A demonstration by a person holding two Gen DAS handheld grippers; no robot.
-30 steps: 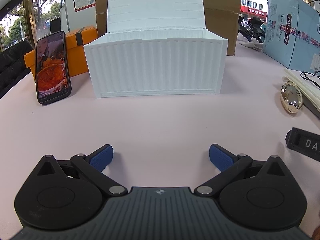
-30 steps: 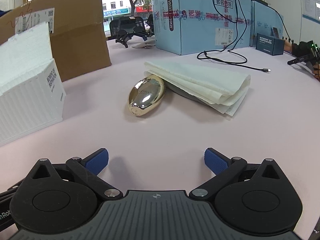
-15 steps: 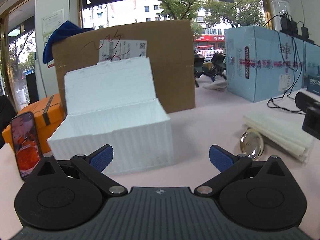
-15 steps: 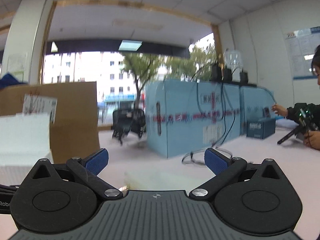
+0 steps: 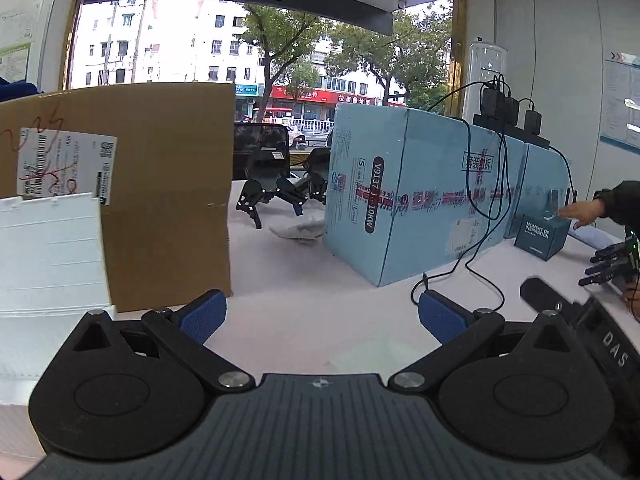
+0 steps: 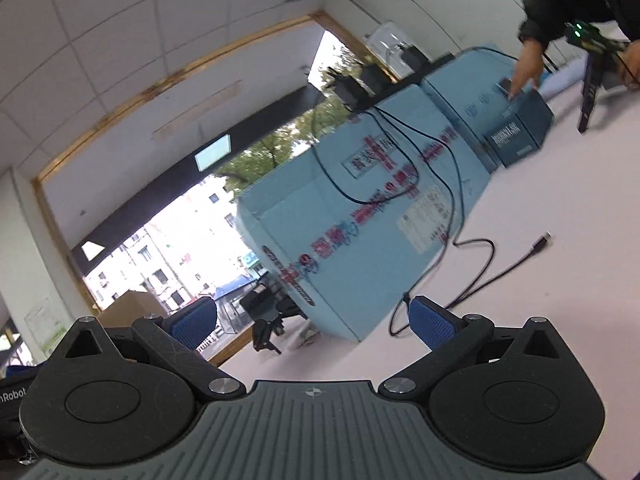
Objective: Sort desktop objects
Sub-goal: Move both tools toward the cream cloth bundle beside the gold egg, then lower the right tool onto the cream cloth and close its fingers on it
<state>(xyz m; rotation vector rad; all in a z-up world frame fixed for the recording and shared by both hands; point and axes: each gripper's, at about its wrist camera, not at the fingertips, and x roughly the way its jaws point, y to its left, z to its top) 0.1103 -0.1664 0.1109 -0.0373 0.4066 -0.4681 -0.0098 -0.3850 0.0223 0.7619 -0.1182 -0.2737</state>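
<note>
Pale desk (image 5: 320,280) below, left tongs (image 5: 322,316) level, gaping, empty, right tongs (image 6: 314,322) rolled sideways, gaping, empty.

The white storage box (image 5: 48,272) is the only sorting item clearly in the left wrist view. It is made of ribbed white foam or plastic with horizontal grooves across its raised lid. The lid stands upright and open, its top edge level with the lower part of the shipping label on the brown cardboard carton (image 5: 160,184). The box stands on the counter (image 5: 304,304) directly in front of that carton, overlapping the carton's lower left part. Below the lid only a blurred strip of the box's body shows at the left edge. Its inside cannot be seen. It does not appear in the right wrist view.
</note>
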